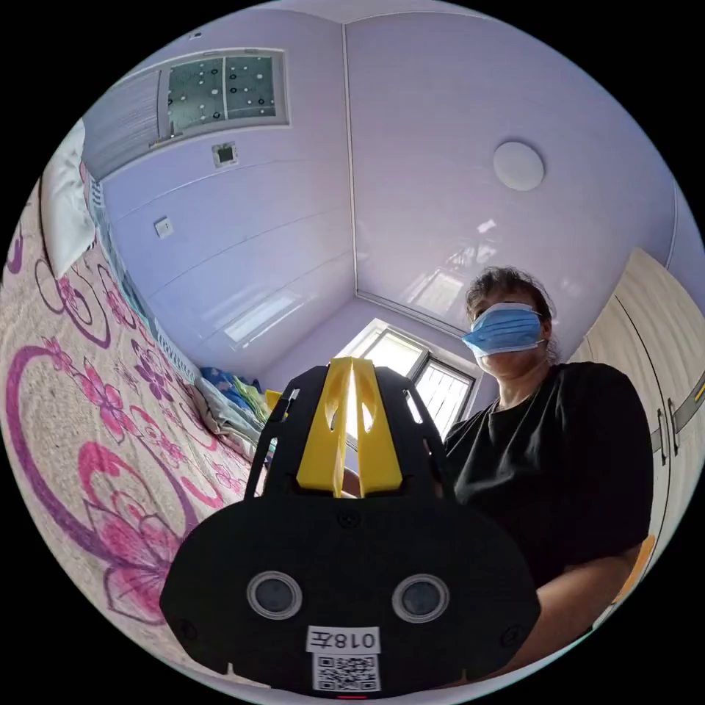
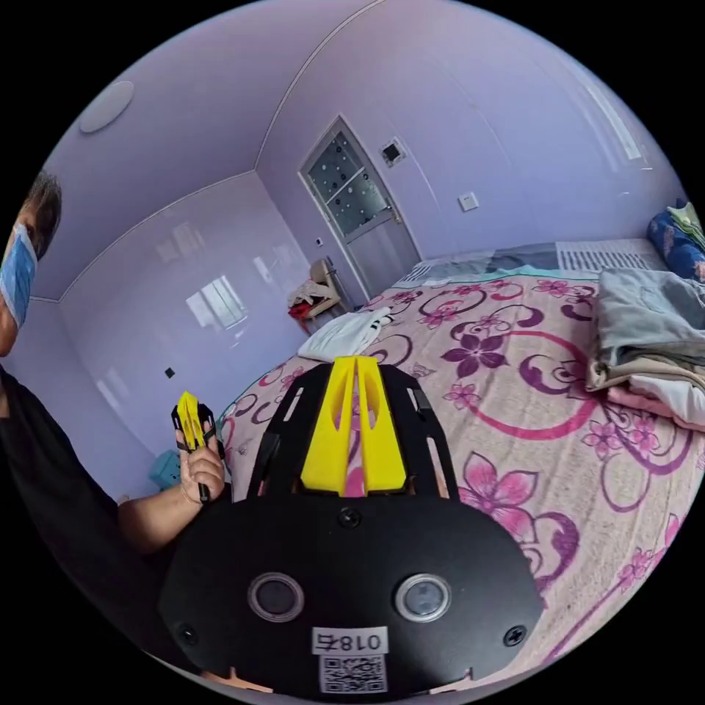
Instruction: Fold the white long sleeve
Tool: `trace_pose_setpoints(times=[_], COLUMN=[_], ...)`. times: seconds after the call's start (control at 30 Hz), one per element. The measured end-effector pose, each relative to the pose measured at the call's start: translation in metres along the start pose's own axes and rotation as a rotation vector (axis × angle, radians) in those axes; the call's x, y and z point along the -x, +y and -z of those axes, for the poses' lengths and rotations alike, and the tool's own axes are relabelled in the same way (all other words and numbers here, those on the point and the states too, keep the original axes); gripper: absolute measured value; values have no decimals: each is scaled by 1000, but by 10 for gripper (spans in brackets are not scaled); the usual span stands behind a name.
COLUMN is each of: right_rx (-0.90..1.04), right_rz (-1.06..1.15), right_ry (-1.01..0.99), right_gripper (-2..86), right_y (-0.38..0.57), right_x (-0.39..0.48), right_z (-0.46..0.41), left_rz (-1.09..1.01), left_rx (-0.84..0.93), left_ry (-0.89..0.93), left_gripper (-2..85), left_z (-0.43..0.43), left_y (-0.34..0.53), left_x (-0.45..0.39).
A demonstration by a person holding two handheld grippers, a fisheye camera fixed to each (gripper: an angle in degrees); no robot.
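The bed (image 2: 558, 411) takes up most of the right gripper view, covered by a beige spread printed with pink and purple flowers and looping lines; the same spread (image 1: 81, 411) runs along one side of the left gripper view. A person in a black T-shirt (image 1: 558, 470) stands at the near edge of the bed, seen from below in the left gripper view against the lilac ceiling with its round lamp (image 1: 518, 166).

A stack of folded clothes (image 2: 653, 345), grey on top with cream and pale pink layers under it, sits on the bed toward its head end, beside a blue patterned bundle (image 2: 672, 246). The white long sleeve (image 2: 346, 333) lies in a loose heap near the far corner of the bed, on the side toward the door (image 2: 355, 198), well apart from the stack and from both grippers. A chair (image 2: 317, 290) with clothes on it stands on the floor beyond that corner.

The right gripper (image 2: 355, 361) is held above the spread, its two yellow jaws pressed together with nothing between them. The left gripper (image 1: 352, 363) points up toward the window, its yellow jaws likewise closed on nothing; in the right gripper view it appears small, upright in the person's hand (image 2: 200, 470) off the near edge of the bed.
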State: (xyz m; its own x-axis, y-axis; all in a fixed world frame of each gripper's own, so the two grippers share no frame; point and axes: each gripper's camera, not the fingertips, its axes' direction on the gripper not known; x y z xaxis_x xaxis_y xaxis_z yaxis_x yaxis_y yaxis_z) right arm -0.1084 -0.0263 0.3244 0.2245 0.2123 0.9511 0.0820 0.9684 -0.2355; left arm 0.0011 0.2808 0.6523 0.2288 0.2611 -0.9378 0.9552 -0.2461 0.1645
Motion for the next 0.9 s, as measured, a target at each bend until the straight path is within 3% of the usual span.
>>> trace_pose_setpoints(times=[0.17, 0.23, 0.33, 0.53, 0.7, 0.9], right_rx=[137, 288, 363, 386, 402, 328], right_rz=[57, 156, 204, -189, -381, -556], right_ry=[-61, -37, 58, 73, 50, -245], right_gripper=[19, 37, 51, 67, 83, 94], right_y=[-41, -55, -65, -86, -82, -59], right_x=[30, 46, 54, -23, -73, -117], right_z=[-118, -193, -274, -377, -408, -412], left_rz=[-90, -77, -65, -63, -71, -50], left_rx=[-31, -67, -92, -186, -205, -265], left_ry=[-170, -163, -137, -136, -108, -48], left_gripper=[-10, -10, -10, -10, -10, -10], left_z=[76, 93, 114, 165, 192, 217], left_y=[8, 16, 18, 23, 26, 39], left_x=[13, 20, 29, 29, 26, 26])
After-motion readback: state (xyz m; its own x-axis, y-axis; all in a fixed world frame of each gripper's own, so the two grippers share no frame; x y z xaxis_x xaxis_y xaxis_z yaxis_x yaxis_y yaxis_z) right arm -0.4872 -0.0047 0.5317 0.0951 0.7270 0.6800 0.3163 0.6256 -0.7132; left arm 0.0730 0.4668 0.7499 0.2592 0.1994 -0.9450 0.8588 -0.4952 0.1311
